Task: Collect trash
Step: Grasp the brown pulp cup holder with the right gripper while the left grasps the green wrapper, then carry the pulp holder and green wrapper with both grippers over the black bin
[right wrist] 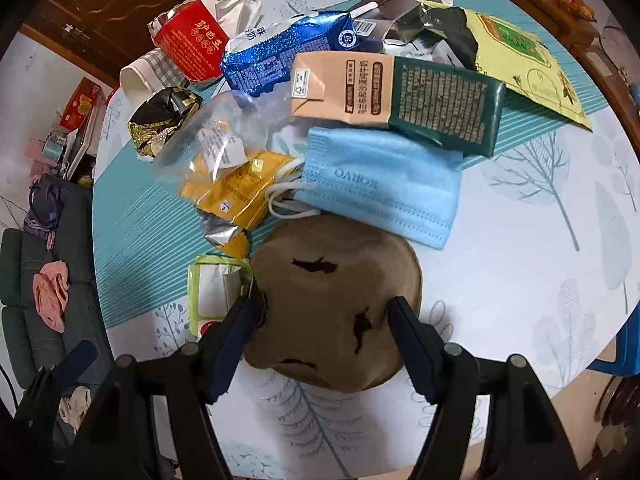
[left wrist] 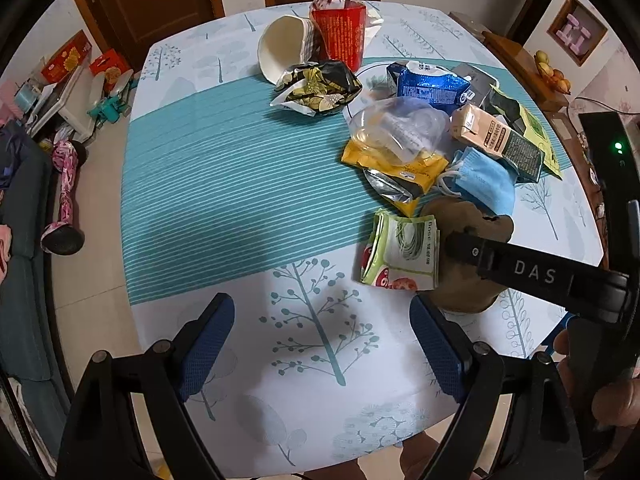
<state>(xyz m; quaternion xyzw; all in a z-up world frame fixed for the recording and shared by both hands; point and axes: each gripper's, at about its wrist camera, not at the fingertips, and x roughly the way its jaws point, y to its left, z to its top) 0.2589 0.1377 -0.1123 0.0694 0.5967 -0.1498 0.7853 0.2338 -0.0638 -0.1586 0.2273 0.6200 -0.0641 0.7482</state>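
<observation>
Left wrist view
My left tongs (left wrist: pixel 322 344): spread wide and empty, hanging over bare tree-printed cloth at the 6 o'clock edge of the worktop (left wrist: pixel 224 184).
My right tongs (left wrist: pixel 452 248): reaching in from 3 o'clock onto the crumpled brown paper bag with torn holes (left wrist: pixel 472 216); from here I cannot tell how the jaws stand.
Trash pile: spread from 12 to 3 o'clock, all on the cloth: tipped white paper cup (left wrist: pixel 282 46), red printed carton (left wrist: pixel 340 36), black-and-gold foil wrapper (left wrist: pixel 320 88), shiny blue foil pouch (left wrist: pixel 432 86), clear plastic bag (left wrist: pixel 396 128), yellow foil packet (left wrist: pixel 400 164), beige-and-green drink carton (left wrist: pixel 496 140), pale blue face mask (left wrist: pixel 480 180), green-and-white snack packet (left wrist: pixel 400 252).
Progress: my judgement is that collecting has barely begun; nothing looks gathered.
Hidden: no bin or sack shows, so I cannot say where the trash goes.

Right wrist view
My right tongs (right wrist: pixel 320 320): one finger each side of the brown bag (right wrist: pixel 336 292), pads touching its crumpled sides; it looks like a grip, though the bag rests on the worktop (right wrist: pixel 540 280).
Bag's place: near the 6 o'clock edge, touching the mask (right wrist: pixel 384 188) at 12 o'clock and the snack packet (right wrist: pixel 216 288) at 9 o'clock.
Left to do: everything else, I judge, including the yellow-green flat pouch (right wrist: pixel 524 60) at 1 o'clock.
Hard to make out: the bag's near underside is behind my tongs; a dark carton with a stick (right wrist: pixel 384 8) at 12 o'clock is mostly covered.
</observation>
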